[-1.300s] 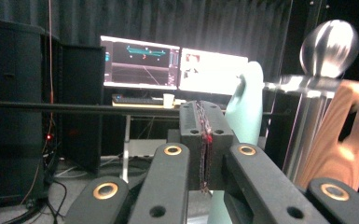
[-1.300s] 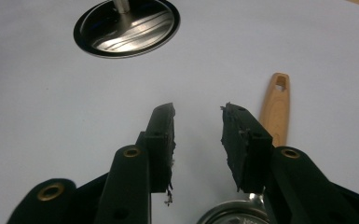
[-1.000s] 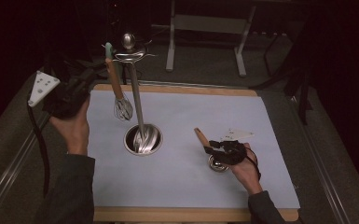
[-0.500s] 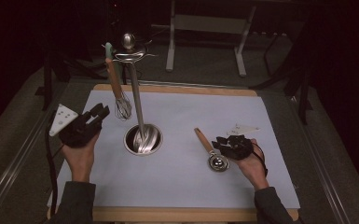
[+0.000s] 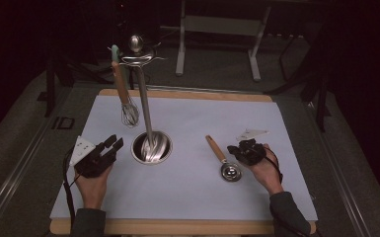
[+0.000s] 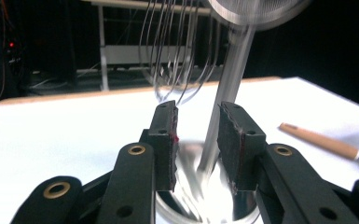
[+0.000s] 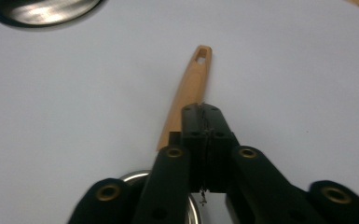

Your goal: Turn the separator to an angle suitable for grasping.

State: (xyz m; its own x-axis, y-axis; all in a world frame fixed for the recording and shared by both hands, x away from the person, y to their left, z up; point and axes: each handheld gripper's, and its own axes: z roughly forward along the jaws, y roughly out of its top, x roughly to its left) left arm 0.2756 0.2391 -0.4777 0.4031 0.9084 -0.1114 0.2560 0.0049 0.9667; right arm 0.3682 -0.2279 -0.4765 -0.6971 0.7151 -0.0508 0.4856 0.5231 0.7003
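Left gripper (image 5: 112,144): jaws apart, just been opening, nothing gripped, near stand (image 5: 151,147). Whisk (image 5: 126,96) hanging on stand. Right gripper (image 7: 204,122): jaws pressed together, empty, over spoon (image 5: 222,159) lying flat on mat (image 5: 187,187).

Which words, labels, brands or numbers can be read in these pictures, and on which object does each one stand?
None can be read.
The whisk, the wooden-handled scoop and the steel stand show no print.
The white sheet on the table is blank.
The pale plates on the left gripper and the right gripper carry only small marks, too small to read as text.
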